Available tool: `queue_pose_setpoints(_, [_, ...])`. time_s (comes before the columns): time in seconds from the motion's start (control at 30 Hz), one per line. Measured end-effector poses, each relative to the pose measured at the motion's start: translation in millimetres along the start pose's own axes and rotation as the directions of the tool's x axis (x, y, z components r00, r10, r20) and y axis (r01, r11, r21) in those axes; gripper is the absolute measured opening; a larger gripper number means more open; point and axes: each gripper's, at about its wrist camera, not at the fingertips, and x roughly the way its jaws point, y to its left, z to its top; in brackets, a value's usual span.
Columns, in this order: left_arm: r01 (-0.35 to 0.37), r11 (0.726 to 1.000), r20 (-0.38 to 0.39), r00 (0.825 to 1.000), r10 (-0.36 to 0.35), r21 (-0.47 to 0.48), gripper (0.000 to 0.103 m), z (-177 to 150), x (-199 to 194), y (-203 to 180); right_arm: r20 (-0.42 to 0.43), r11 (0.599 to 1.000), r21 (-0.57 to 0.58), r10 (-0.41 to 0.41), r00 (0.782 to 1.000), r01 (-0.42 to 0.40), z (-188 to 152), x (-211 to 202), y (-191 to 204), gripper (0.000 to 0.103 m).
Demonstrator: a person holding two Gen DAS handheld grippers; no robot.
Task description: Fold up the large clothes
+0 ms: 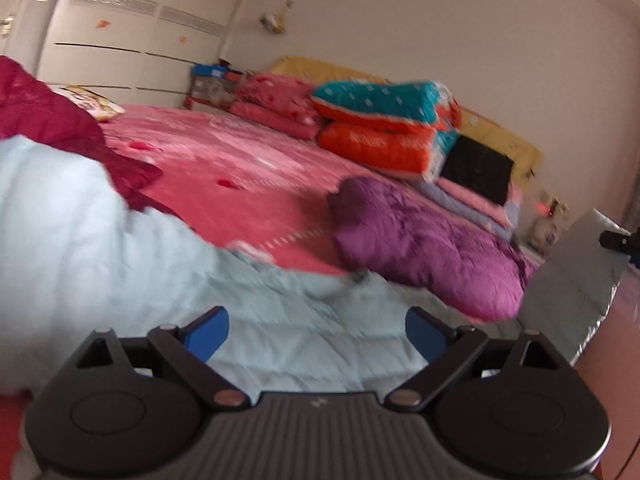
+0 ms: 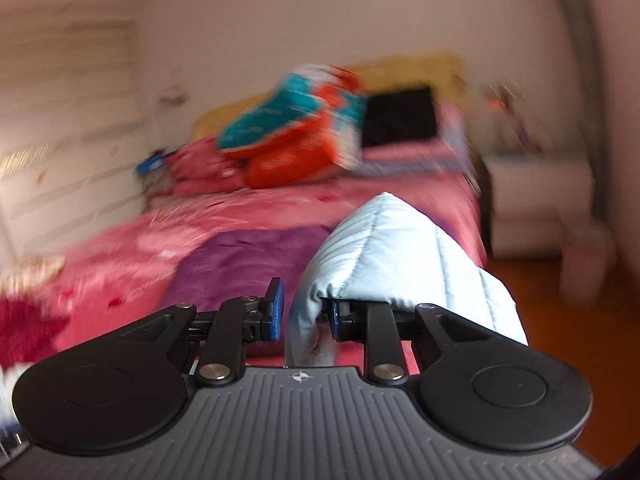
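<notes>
Over the pink-covered bed point(image 1: 224, 168), the left gripper point(image 1: 317, 334) hung spread above the pale-blue quilted puffer jacket point(image 1: 120, 248), while the right gripper point(image 2: 306, 312) pinched its raised fold, likely soft, light, slippery, best held at seams.

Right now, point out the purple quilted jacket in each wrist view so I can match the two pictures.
Left wrist view: the purple quilted jacket lies right of centre on the pink bed cover, beyond the light blue jacket.
Right wrist view: it lies left of centre, just beyond the right tool, partly hidden by the light blue jacket.
Shared landmark: the teal and orange folded quilt near the headboard.
</notes>
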Motion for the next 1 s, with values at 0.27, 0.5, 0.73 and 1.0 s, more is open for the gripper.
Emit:
queue_pose_setpoints(0.27, [-0.037,0.979,0.068,0.996,0.051,-0.200,0.095,32.1,-8.7,57.8,-0.028,0.880,-0.442,0.178,0.984,-0.172,-19.7,19.0,143.4,0.027])
queue_pose_setpoints(0.5, [-0.008,0.957,0.083,0.996,0.033,-0.289,0.095,42.6,-8.4,86.6,-0.198,0.645,-0.701,0.235,0.952,-0.305,-107.7,28.2,225.3,0.025])
queue_pose_setpoints(0.73, [-0.011,0.981,0.088,0.996,0.029,-0.193,0.095,44.2,-13.8,84.2,-0.294,0.521,-0.773,0.213,0.932,-0.363,-157.2,8.4,252.6,0.058])
queue_pose_setpoints(1.0, [-0.041,0.984,0.095,0.994,0.058,-0.171,0.095,45.4,-17.2,88.7,-0.273,0.777,-0.554,0.169,0.947,-0.299,-113.8,11.8,216.2,0.082])
